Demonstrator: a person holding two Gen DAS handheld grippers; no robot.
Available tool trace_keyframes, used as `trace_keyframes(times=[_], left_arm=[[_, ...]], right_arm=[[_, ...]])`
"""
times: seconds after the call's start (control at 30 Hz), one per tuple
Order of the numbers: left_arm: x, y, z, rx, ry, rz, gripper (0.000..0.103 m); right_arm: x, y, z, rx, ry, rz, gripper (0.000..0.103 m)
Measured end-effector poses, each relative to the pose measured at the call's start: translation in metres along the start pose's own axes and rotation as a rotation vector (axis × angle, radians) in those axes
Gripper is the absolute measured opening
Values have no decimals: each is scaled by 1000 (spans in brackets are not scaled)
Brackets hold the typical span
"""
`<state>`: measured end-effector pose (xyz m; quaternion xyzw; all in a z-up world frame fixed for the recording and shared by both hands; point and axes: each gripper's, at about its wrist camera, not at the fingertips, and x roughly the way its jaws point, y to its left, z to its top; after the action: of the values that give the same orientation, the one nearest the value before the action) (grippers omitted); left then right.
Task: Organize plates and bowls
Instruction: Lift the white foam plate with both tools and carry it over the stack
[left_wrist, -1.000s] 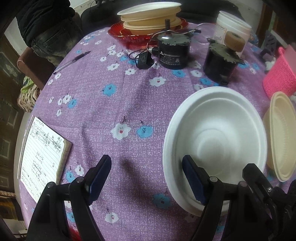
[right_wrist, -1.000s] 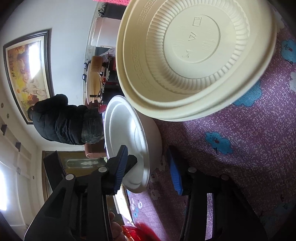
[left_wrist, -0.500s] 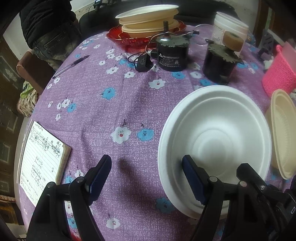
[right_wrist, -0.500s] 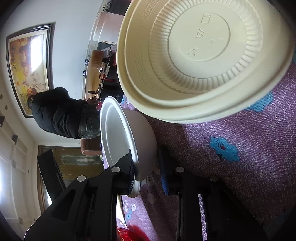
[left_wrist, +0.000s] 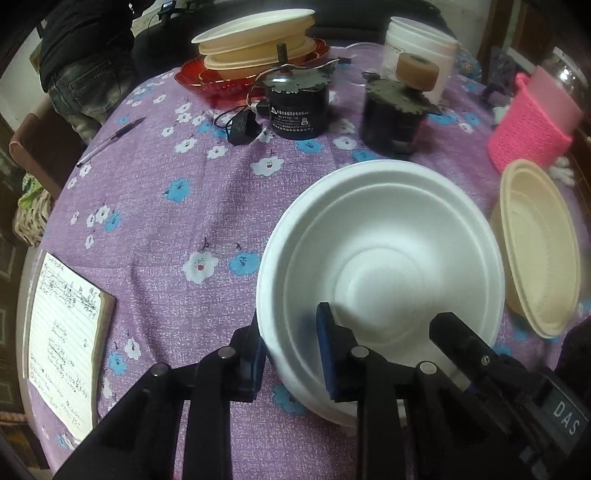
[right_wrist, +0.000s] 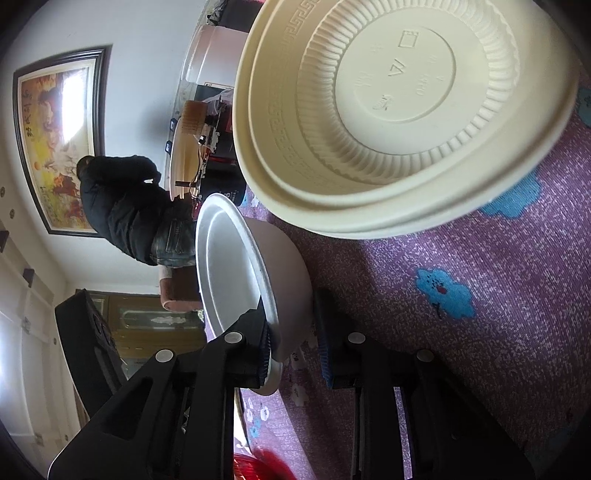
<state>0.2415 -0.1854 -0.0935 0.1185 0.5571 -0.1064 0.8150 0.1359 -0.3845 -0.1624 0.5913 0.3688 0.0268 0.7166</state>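
White foam bowl (left_wrist: 380, 266) sits at about 4 o'clock on the purple flowered tablecloth (left_wrist: 177, 229), near the table's edge. Two claws are on it at once. Left gripper (left_wrist: 291, 350) is closing on the near rim: one pad outside the wall, one inside, rim between them. Right gripper (right_wrist: 293, 343) pinches the rim from the other side, its inner pad against the bowl's inside face, its outer pad beside the outer wall; jaws narrow, holding the bowl.

Cream plastic bowl (left_wrist: 535, 243) lies just beside, at 3 o'clock. In the right wrist view it looms above the white one, edges close, contact not clear.

Risks, as judged:
- Foam is thin; two pinches pulling apart could crease or tear the rim.
- Uneven lift would tip the bowl and slip one pad off.
- Swinging toward the stack of plates and bowls (left_wrist: 255, 40) on the red dish (left_wrist: 207, 81) at 12 o'clock means crossing the two black motors (left_wrist: 299, 103) and their wires; a low carry could snag them.
- Cream bowl could get nudged off the 3 o'clock edge.
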Motion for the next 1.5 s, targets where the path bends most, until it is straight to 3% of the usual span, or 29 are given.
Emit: trace_keyframes(times=[0.3,0.63,0.83,1.07,1.5], left_arm=[[-7,1,-7,8,8,-32,19],[-51,9,-22,38,-48,-65,17],[-93,32,-44,48,-147,-53,17],[-143,47,-90,89,-288,49,17],[-189,62,-160,98,-492,103,17]], right_arm=[[-3,2,-3,3,5,-22,20],[-25,25,-23,-73,1,-15,19],[-46,56,-54,-197,2,39,19],[-61,80,-99,-331,43,87,19],[-97,97,-167,-469,55,105,19]])
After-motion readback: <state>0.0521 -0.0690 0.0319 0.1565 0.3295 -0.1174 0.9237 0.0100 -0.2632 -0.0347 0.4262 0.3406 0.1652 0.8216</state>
